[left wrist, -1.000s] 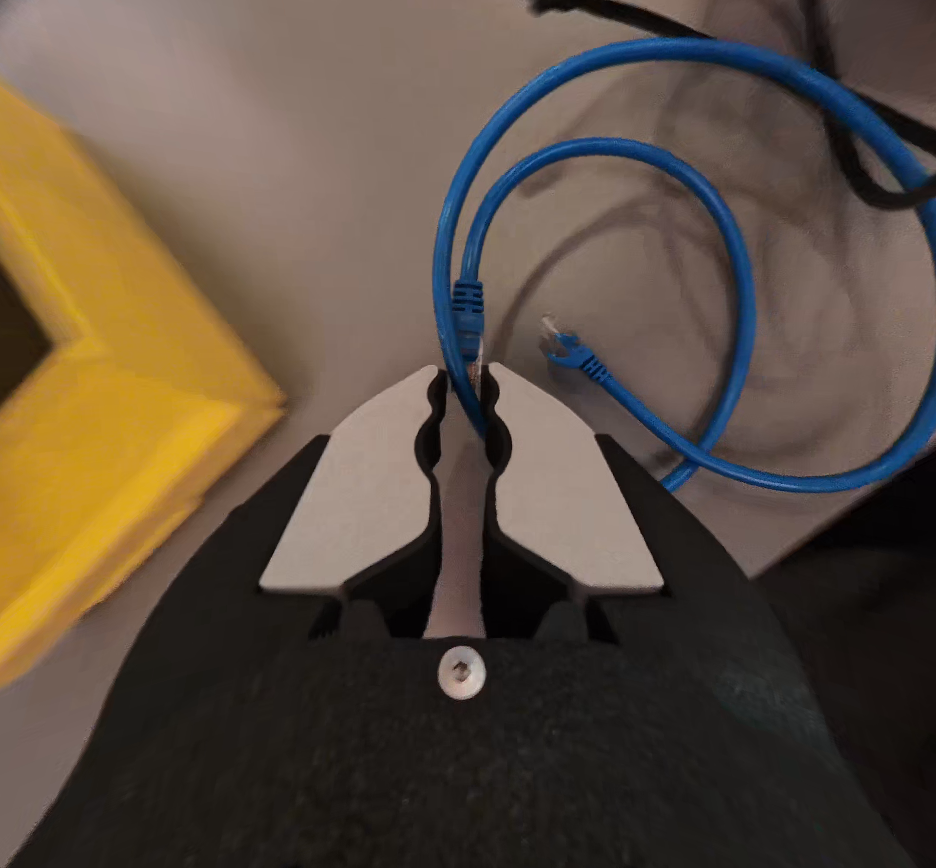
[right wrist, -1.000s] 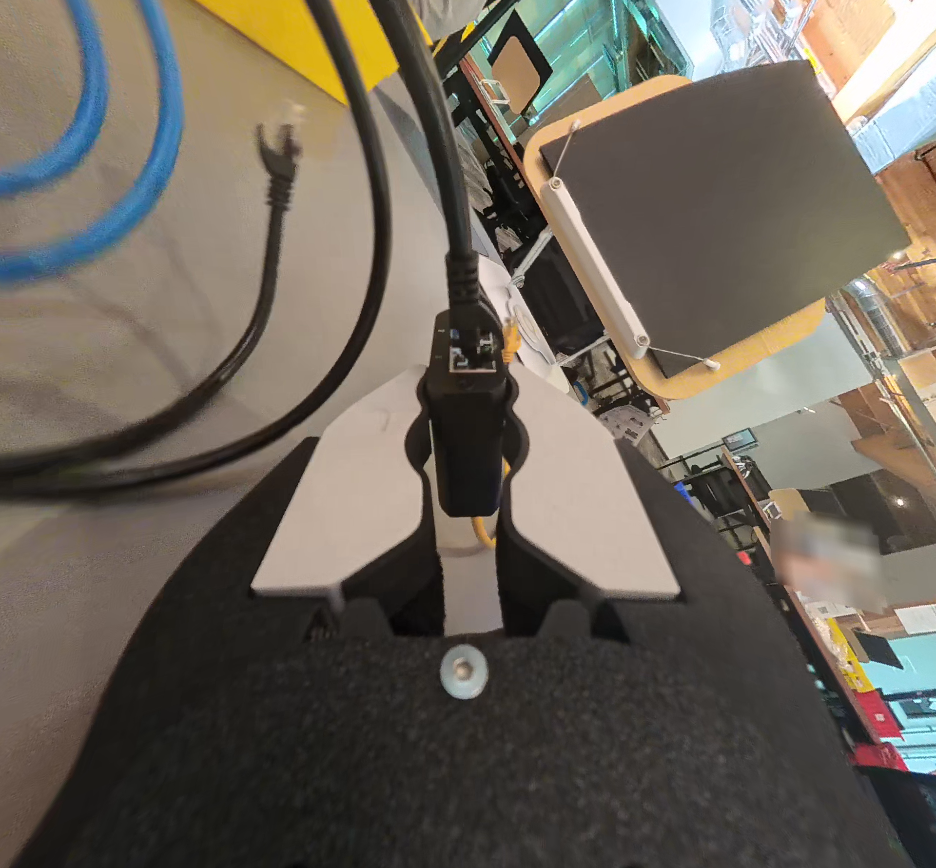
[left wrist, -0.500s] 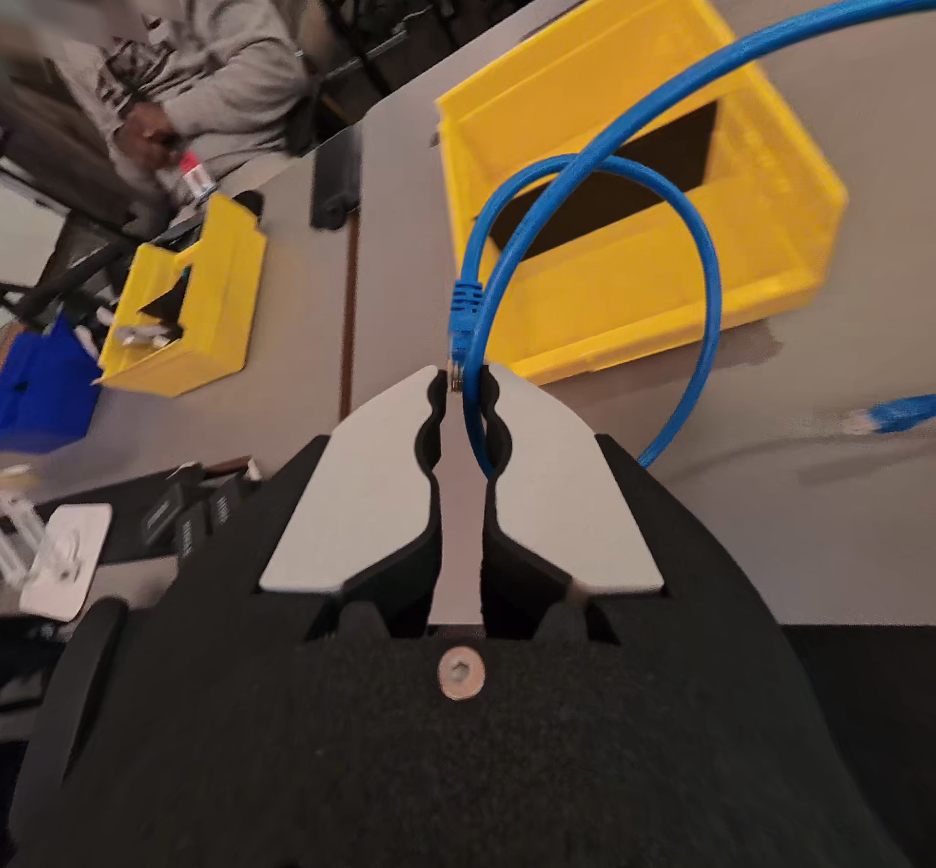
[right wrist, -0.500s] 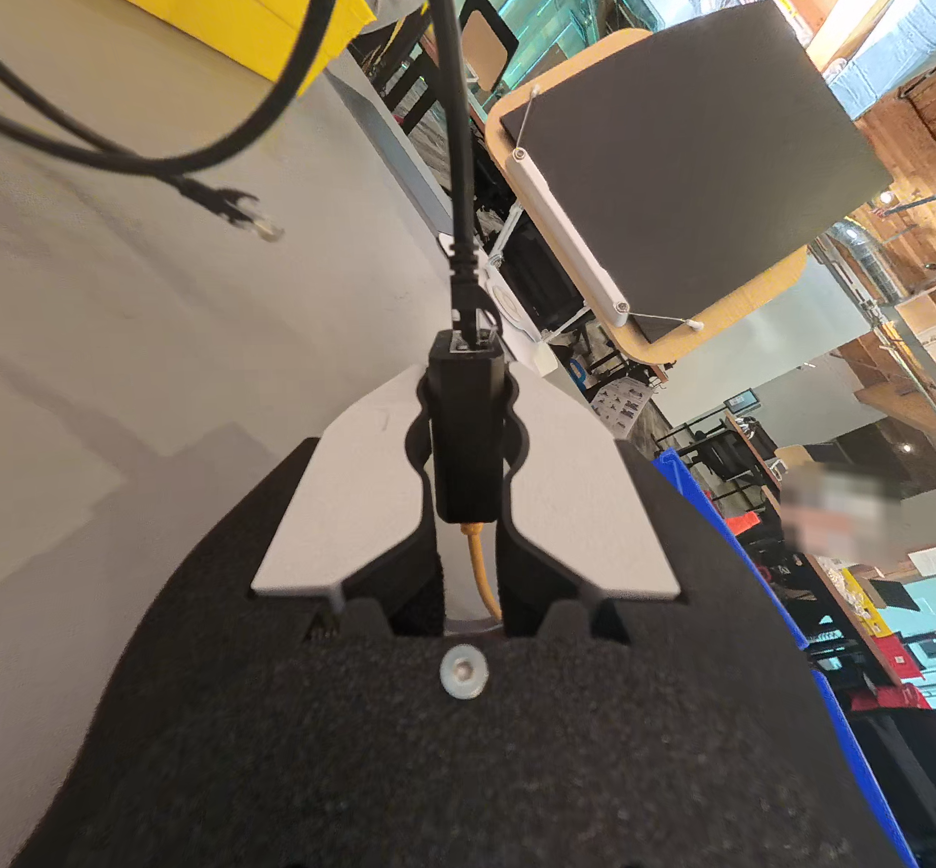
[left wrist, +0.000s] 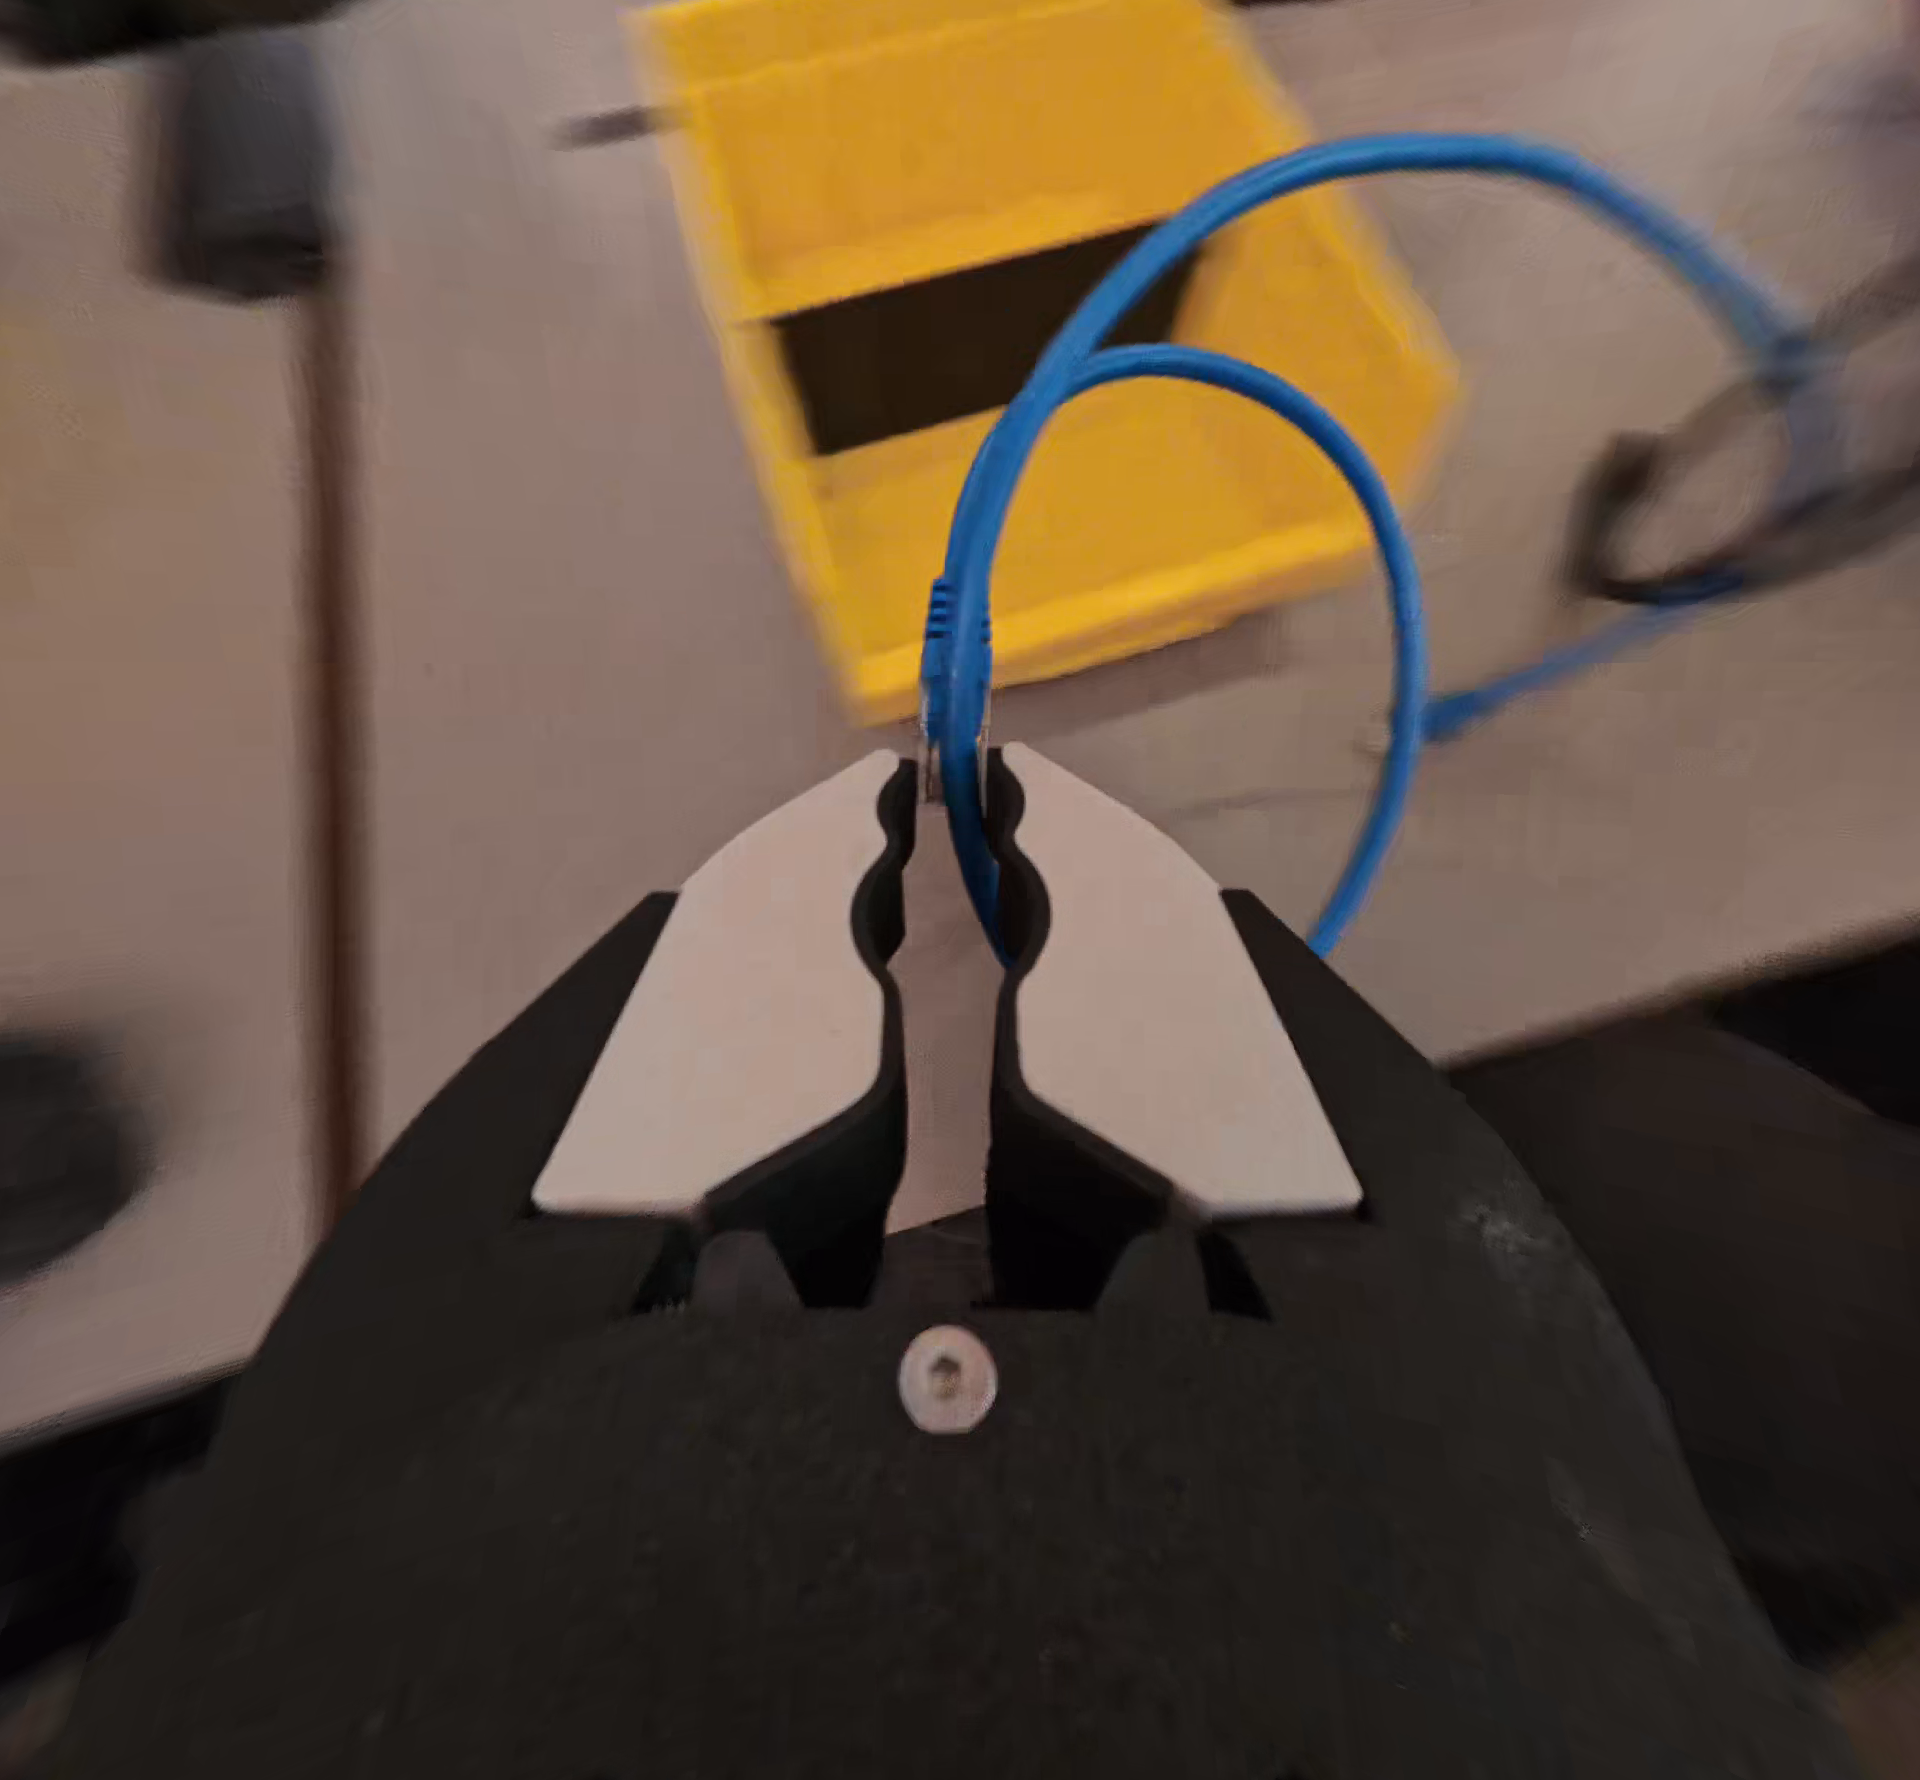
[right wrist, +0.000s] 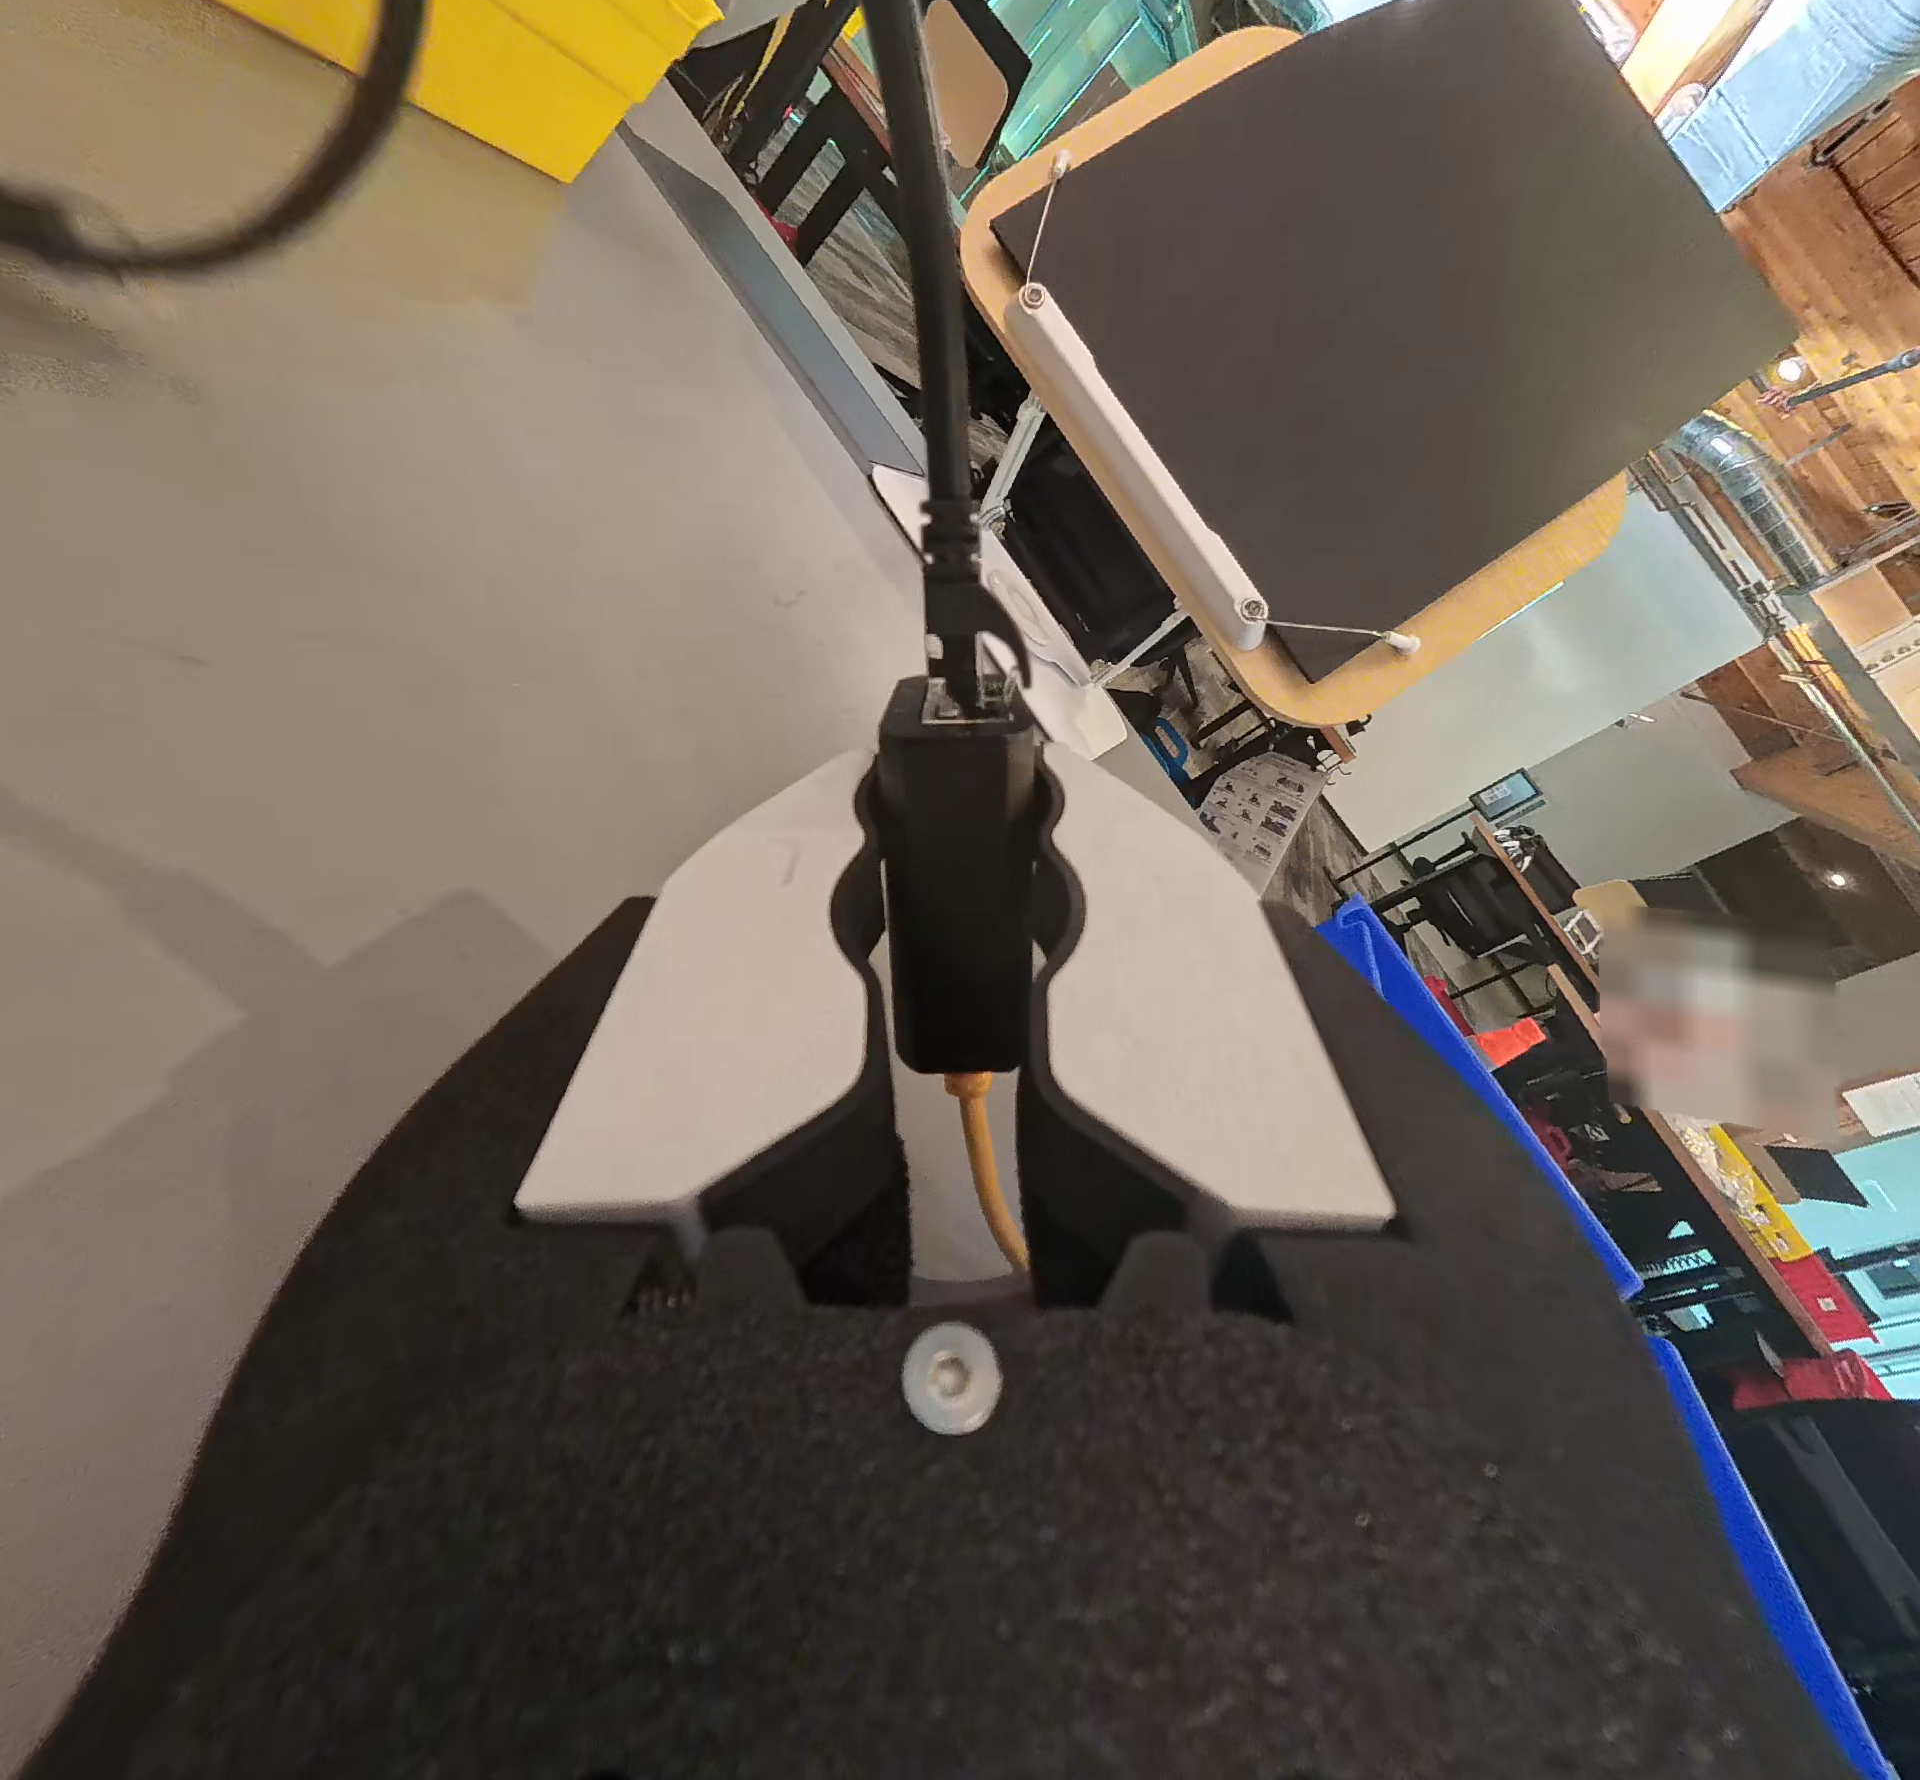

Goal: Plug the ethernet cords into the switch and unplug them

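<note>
While the left hand-held gripper (left wrist: 956, 774) pinches the blue ethernet cord (left wrist: 1392, 587) just behind its plug, its pale fingers closed on the thin round jacket, the clear-tipped blue plug (left wrist: 951, 660) stands straight out ahead of the fingertips along the gripper's own axis, and the cord loops away to the right over the grey worktop (left wrist: 520, 587) in front of a yellow plastic bin (left wrist: 1039, 120). The right hand-held gripper (right wrist: 956, 785) is clamped on the switch (right wrist: 961, 899), a small matte black box held lengthwise between the scalloped fingers with its port face pointing forward. A black ethernet cord (right wrist: 914, 172) is already seated in one port, its ribbed boot rising stiffly away; an orange cord (right wrist: 987, 1159) leaves the rear end. Neither view shows the other gripper, so which way the switch lies from the blue plug cannot be told. As I judge it, the coming move depends on bringing the plug's long axis in line with a free port, latch tab on the correct side.
</note>
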A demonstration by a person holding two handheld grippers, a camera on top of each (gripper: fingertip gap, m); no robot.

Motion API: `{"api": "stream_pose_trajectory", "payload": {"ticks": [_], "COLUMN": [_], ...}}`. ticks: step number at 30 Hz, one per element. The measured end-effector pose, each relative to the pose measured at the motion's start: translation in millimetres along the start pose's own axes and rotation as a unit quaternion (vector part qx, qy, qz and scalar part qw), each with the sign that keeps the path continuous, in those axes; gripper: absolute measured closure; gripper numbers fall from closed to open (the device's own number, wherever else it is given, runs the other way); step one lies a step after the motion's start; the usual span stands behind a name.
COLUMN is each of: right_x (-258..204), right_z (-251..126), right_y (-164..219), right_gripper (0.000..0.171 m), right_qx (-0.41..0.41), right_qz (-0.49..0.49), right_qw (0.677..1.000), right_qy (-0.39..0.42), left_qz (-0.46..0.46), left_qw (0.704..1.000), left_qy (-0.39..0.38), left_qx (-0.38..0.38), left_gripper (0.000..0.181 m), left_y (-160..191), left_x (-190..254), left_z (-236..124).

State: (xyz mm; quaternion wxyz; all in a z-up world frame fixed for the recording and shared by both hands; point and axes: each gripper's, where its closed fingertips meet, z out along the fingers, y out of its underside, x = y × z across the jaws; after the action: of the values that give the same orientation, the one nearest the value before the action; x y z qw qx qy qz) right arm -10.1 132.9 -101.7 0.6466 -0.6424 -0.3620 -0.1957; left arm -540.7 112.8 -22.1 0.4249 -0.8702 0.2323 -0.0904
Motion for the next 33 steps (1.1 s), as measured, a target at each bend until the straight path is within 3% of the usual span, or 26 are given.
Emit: {"api": "stream_pose_trajectory", "payload": {"ticks": [2, 4, 9, 11, 14, 17, 20, 22, 28, 33], "right_x": [0.6, 2.3, 3.7, 2.0, -2.4, -7.2, -13.5, -18.1, -20.7, -19.4], "right_z": [-0.7, -0.9, -2.6, -1.9, -1.0, -0.6, -2.1, -4.3, -9.3, -10.1], "right_y": [-0.8, -1.6, -3.6, -2.9, -4.0, -6.3, -11.5, -15.4, -19.8, -20.1], "right_gripper": [0.147, 0.147, 0.147, 0.147, 0.147, 0.147, 0.147, 0.147, 0.147, 0.147], "right_qx": [0.002, 0.004, 0.01, 0.006, 0.007, 0.01, 0.026, 0.042, 0.067, 0.074], "right_qz": [-0.005, -0.005, -0.003, -0.013, -0.022, -0.032, -0.038, -0.043, -0.039, -0.022], "right_qw": [1.0, 1.0, 1.0, 1.0, 1.0, 0.999, 0.999, 0.998, 0.996, 0.996], "right_qy": [0.004, 0.009, 0.01, 0.01, 0.002, -0.005, -0.019, -0.03, -0.044, -0.053], "left_qz": [0.023, 0.036, 0.045, 0.047, 0.094, 0.203, 0.354, 0.424, 0.399, 0.421], "left_qw": [0.991, 0.975, 0.943, 0.933, 0.935, 0.931, 0.888, 0.856, 0.78, 0.753], "left_qy": [0.134, 0.209, 0.213, 0.222, 0.213, 0.237, 0.285, 0.292, 0.462, 0.489], "left_qx": [-0.013, -0.067, -0.253, -0.28, -0.266, -0.19, -0.074, -0.037, -0.138, -0.128], "left_gripper": [0.169, 0.169, 0.168, 0.162, 0.149, 0.136, 0.146, 0.148, 0.145, 0.146], "left_y": [-2.4, 13.6, 93.4, 107.4, 91.2, 45.1, 2.8, -12.4, 6.9, 22.2], "left_x": [63.7, 109.2, 141.9, 152.9, 164.2, 199.7, 263.7, 294.7, 355.4, 379.0], "left_z": [7.5, 22.1, 86.0, 99.4, 100.2, 90.6, 96.1, 119.5, 175.3, 192.8]}}
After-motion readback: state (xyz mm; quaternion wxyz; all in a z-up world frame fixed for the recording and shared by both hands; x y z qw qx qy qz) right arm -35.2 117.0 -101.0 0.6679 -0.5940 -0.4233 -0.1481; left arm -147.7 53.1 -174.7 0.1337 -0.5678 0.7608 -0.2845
